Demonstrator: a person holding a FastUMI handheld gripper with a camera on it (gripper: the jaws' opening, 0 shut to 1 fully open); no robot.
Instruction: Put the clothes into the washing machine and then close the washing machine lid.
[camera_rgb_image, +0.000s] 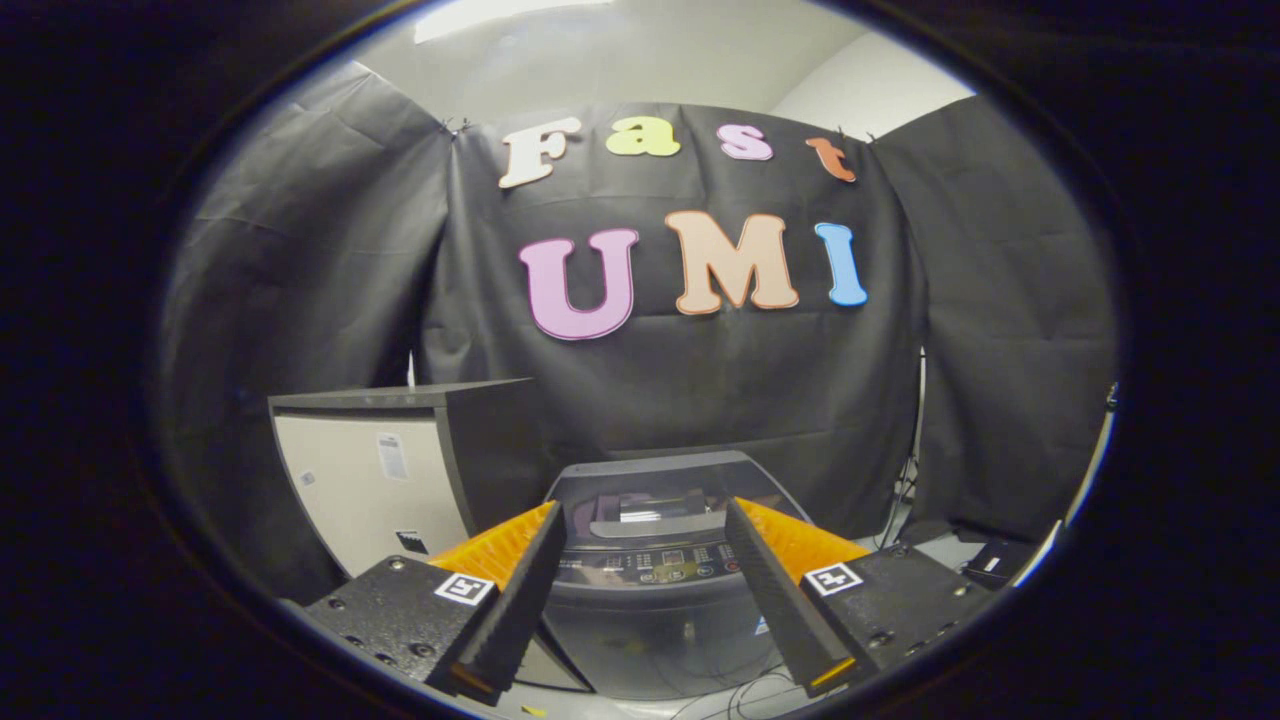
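A grey top-loading washing machine (650, 635) stands against the black cloth wall, just ahead of my fingers and framed between them. Its control panel (650, 567) faces me. Behind the panel the dark glass lid (690, 474) seems to lie flat on the tub. A purplish patch (607, 503) and a bright reflection show on the lid; I cannot tell whether the patch is clothing. My gripper (643, 508) is open, with the black pads spread wide and nothing between them. It hangs in the air short of the machine, touching nothing.
A dark cabinet (370, 480) with a pale side panel stands left of the machine, close beside it. A black box (995, 560) lies on the pale floor to the right. Thin cables (745, 695) trail on the floor before the machine.
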